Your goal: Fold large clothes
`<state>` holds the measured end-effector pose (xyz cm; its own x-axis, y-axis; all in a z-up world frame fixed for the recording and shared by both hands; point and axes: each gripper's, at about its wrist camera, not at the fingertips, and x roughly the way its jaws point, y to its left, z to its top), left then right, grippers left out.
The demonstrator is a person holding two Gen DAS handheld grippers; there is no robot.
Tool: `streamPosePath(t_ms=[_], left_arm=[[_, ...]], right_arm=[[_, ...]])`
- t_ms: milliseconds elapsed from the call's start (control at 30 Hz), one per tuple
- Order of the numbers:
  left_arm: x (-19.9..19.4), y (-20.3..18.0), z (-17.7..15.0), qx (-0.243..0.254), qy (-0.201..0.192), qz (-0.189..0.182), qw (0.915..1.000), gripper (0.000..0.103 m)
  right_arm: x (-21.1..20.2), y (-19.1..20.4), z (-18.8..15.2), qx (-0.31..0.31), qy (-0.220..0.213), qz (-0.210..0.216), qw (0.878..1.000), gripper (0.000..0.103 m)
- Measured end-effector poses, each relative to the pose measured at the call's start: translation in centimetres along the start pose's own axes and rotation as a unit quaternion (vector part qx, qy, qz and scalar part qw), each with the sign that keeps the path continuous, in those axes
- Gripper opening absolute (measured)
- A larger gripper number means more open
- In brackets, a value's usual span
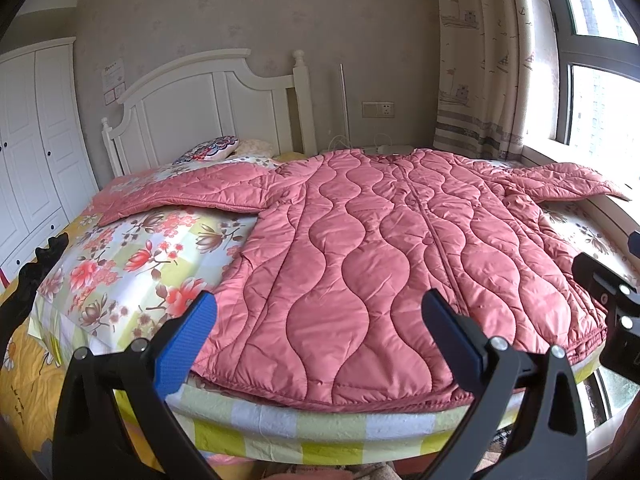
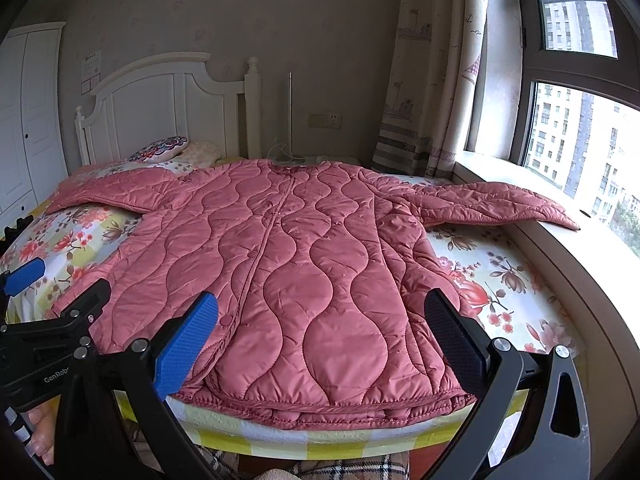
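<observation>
I had both tools hanging just off the foot of the bed, and nothing was between their fingers: my left gripper (image 1: 320, 332) stood spread wide over the near hem, its blue-padded finger (image 1: 186, 344) to one side and its dark one to the other, and my right gripper (image 2: 320, 332) was parted the same way, empty, a little further toward the window. I judged that wide stance suited the job, since a thick hem needs room to slide between the pads. Directly ahead lay the large pink quilted coat with wavy stitching (image 2: 288, 272), spread front-up and buttoned down the middle, hem toward me and collar toward the headboard, so no fold had yet been made. It lay flat on the floral bedsheet (image 2: 492, 276), which gave a broad surface to fold against. Its left sleeve (image 1: 180, 196) stretched out across the flowered bedding, and its right sleeve (image 2: 492, 200) reached onto the pale window ledge (image 2: 560, 256), both laid open, I supposed, so each could be brought in over the body. Beyond the collar sat a patterned cushion (image 2: 160, 148) and the white wooden headboard (image 2: 160, 104), well clear of the work.
</observation>
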<state>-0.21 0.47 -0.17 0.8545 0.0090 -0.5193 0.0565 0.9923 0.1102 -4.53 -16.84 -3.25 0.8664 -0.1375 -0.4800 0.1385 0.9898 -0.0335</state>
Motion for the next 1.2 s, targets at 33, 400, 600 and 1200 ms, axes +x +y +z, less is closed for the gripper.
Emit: streamPosePath(t_ms=[33,400,600,1200], left_arm=[[0.02,-0.03,0.02,0.0,0.0,0.0,1.0,0.101],[-0.01,0.04,-0.03,0.0,0.0,-0.001,1.0,0.101],[0.03,-0.06,0.03,0.0,0.0,-0.001,1.0,0.101],[0.05,-0.08,0.02,0.0,0.001,-0.001,1.0,0.101]], right_arm=[[0.01,-0.03,0.01,0.0,0.0,0.0,1.0,0.099],[-0.02,0.03,-0.09,0.001,0.0,0.0,1.0,0.099],[0.1,-0.05,0.02,0.001,0.001,0.0,1.0,0.099],[0.16,0.16,-0.36,0.0,0.003,0.002,1.0,0.099]])
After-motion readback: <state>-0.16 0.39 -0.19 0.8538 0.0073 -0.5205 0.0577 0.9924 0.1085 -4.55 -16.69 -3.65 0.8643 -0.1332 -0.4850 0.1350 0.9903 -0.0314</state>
